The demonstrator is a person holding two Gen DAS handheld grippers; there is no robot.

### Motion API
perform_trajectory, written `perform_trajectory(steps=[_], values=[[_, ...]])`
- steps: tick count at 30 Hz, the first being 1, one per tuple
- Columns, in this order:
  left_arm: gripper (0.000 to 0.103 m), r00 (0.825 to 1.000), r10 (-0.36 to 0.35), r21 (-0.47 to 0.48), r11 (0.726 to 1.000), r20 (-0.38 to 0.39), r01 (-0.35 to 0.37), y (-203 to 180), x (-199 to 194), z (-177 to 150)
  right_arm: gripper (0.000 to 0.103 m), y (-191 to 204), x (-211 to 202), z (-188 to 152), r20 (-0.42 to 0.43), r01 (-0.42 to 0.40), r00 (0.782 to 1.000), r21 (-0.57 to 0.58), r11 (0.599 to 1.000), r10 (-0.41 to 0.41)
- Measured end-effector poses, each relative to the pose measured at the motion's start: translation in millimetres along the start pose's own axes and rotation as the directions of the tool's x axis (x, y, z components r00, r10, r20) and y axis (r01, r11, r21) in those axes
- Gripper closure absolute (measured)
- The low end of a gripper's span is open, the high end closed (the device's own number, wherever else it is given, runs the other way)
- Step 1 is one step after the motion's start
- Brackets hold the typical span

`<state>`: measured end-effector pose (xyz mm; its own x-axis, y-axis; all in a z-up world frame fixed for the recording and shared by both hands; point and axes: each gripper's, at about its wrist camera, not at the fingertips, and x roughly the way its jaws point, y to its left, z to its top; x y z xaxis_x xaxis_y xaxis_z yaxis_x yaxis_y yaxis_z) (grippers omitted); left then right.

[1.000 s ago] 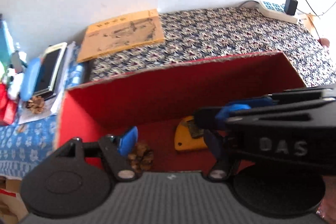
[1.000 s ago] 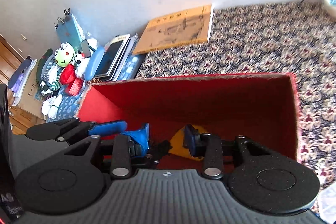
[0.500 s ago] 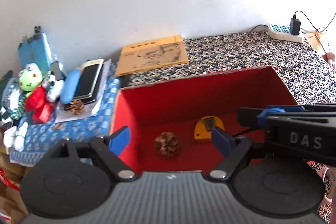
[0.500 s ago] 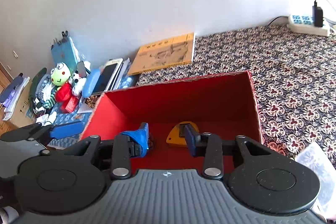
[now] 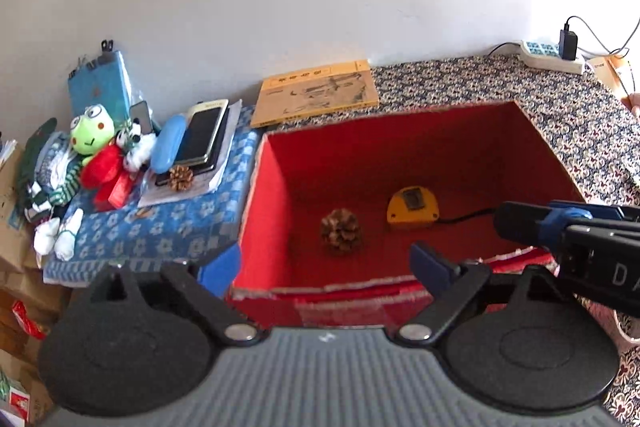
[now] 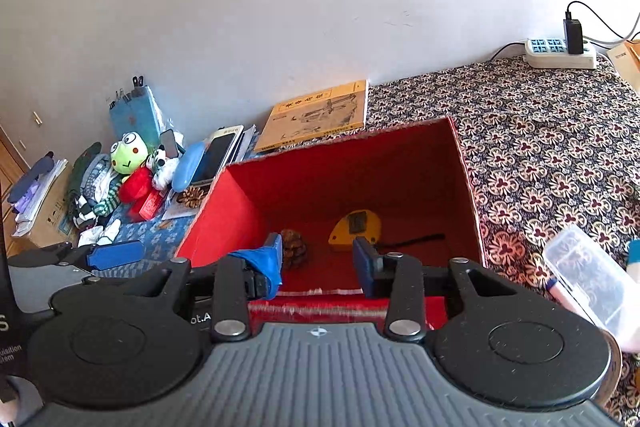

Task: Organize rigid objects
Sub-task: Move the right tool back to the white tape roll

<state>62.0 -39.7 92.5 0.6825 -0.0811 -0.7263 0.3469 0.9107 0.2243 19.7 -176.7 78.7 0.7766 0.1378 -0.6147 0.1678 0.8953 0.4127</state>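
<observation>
1. Left wrist view: a pine cone (image 5: 341,235) lies on the floor of the red box (image 5: 404,147), toward its near left corner, with a yellow tape measure (image 5: 413,207) near it on the right, not touching it.
2. The left tongs (image 5: 325,265) hang over the box's near edge, spread wide and holding nothing.
3. The right tongs (image 6: 317,259) hang over the same near edge, spread apart and empty; a blue scrap is wrapped on their left finger.
4. A second pine cone (image 5: 180,177) rests on papers beside the box's left side, touching a stack of phones (image 5: 204,135).
5. A frog toy (image 5: 91,135) lies farther left on the blue cloth.
6. A yellow booklet (image 5: 316,91) lies behind the box's far left corner, against the wall.
7. A power strip (image 6: 559,53) sits at the far right corner of the patterned cloth.
8. A clear plastic box (image 6: 588,277) lies right of the red box.
</observation>
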Motion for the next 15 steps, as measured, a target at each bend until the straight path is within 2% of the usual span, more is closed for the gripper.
perform_trajectory(steps=[15], values=[[0.011,0.996,0.031,-0.046,0.998,-0.087,-0.035,-35,-16,-31,0.081,-22,-27,-21,-0.091,-0.030,0.996,-0.044,0.999,0.026]])
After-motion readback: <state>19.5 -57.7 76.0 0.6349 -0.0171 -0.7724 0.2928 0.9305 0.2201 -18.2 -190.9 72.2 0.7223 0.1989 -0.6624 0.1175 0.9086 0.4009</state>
